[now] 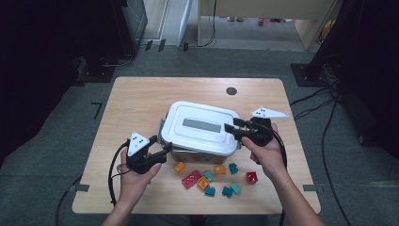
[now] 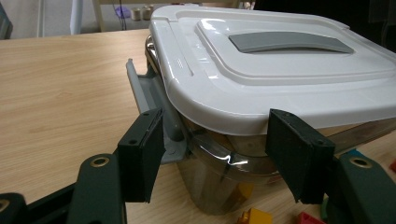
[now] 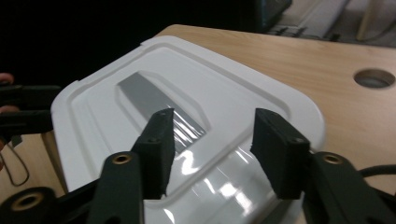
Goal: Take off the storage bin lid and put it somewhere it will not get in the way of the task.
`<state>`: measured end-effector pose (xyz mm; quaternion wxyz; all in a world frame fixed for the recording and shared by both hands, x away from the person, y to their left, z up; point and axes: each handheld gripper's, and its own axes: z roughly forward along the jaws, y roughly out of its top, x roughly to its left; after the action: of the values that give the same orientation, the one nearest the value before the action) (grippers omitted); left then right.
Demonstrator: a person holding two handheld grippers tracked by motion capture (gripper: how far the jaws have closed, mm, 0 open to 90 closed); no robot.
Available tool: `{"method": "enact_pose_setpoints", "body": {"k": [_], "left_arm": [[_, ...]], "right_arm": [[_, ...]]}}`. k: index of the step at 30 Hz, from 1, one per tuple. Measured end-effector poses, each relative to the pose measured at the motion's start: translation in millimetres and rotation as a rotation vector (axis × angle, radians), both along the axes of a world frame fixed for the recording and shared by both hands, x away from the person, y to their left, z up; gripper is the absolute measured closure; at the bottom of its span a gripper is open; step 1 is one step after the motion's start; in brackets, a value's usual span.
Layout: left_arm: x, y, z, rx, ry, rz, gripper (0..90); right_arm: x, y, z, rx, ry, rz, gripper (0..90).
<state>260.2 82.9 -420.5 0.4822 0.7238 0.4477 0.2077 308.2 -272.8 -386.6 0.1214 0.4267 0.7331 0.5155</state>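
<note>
The clear plastic storage box (image 1: 200, 151) sits mid-table under its white lid (image 1: 200, 127), blocks showing through the wall and more loose blocks (image 1: 211, 181) scattered just in front of it; it looks light but bulky, its glossy surfaces likely slippery. The lid seems stiff enough to lift by its overhanging rim, and the grey latch (image 2: 156, 109) hanging at the end looks undone. The left gripper (image 2: 219, 149) stands with jaws spread around the near corner under the rim, not pressing, while the right gripper (image 3: 212, 149) hovers jaws apart above the lid's opposite end, holding nothing.
</note>
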Motion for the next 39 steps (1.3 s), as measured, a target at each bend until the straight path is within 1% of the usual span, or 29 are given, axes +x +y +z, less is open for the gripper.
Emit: {"method": "enact_pose_setpoints", "body": {"k": [1,2,3,4,6,7,11,14,16,17,19,22,26,28,32,33,34,35,39], "left_arm": [[0.3,0.0,0.1,0.0,-0.001,0.001,37.4],[0.4,0.1,0.1,-0.001,-0.001,0.003,37.4],[0.6,0.1,-0.1,-0.003,-0.002,0.005,37.4],[0.6,0.1,-0.3,-0.003,-0.003,0.005,37.5],[0.7,0.2,-0.4,-0.001,-0.003,0.006,37.5],[0.6,0.4,-0.4,0.0,-0.003,0.007,37.5],[0.7,1.9,-0.8,0.0,0.001,0.01,37.6],[1.3,3.7,-1.2,-0.006,0.004,0.012,37.5],[1.5,4.0,-1.3,-0.007,0.005,0.012,37.5],[1.8,4.2,-1.5,-0.01,0.005,0.013,37.5],[1.8,4.3,-1.7,-0.011,0.006,0.014,37.6],[1.0,4.4,-1.7,-0.012,0.004,0.014,37.9],[0.3,5.5,-1.6,-0.016,0.003,0.011,37.9],[0.1,5.8,-1.8,-0.019,0.003,0.01,37.9],[-0.1,5.6,-1.7,-0.018,0.003,0.012,38.2],[-0.2,5.5,-1.7,-0.018,0.002,0.013,38.2],[-0.3,5.6,-1.5,-0.017,0.003,0.012,38.3],[-0.3,5.6,-1.5,-0.016,0.003,0.011,38.4],[-0.4,6.4,-1.7,-0.022,0.005,0.01,38.2]], "right_arm": [[0.8,3.1,1.3,-0.012,-0.016,0.022,55.9],[2.2,7.3,2.9,-0.033,-0.038,0.059,57.4],[3.6,11.9,4.5,-0.062,-0.058,0.096,57.4],[5.5,16.6,5.6,-0.091,-0.089,0.131,57.5],[10.6,24.1,6.8,-0.153,-0.141,0.178,58.3],[14.5,26.7,6.6,-0.174,-0.159,0.203,58.7],[31.6,33.0,3.8,-0.191,-0.172,0.273,61.5],[39.8,39.7,3.7,-0.175,-0.148,0.367,60.3],[42.2,46.0,4.2,-0.18,-0.134,0.411,59.8],[44.4,48.9,4.2,-0.184,-0.116,0.429,59.3],[49.4,53.2,2.9,-0.195,-0.091,0.436,59.8],[56.3,56.5,-0.1,-0.207,-0.07,0.438,59.5],[58.3,56.6,-1.7,-0.224,-0.064,0.454,59.8],[58.1,56.9,-3.8,-0.255,-0.057,0.459,58.9],[59.0,54.1,-5.1,-0.246,-0.055,0.458,57.8],[59.7,53.4,-5.5,-0.242,-0.056,0.454,59.4],[60.8,52.6,-5.7,-0.235,-0.054,0.465,66.5],[61.0,51.9,-5.6,-0.223,-0.049,0.486,66.8],[60.4,52.2,-5.3,-0.232,-0.062,0.502,67.4]]}}
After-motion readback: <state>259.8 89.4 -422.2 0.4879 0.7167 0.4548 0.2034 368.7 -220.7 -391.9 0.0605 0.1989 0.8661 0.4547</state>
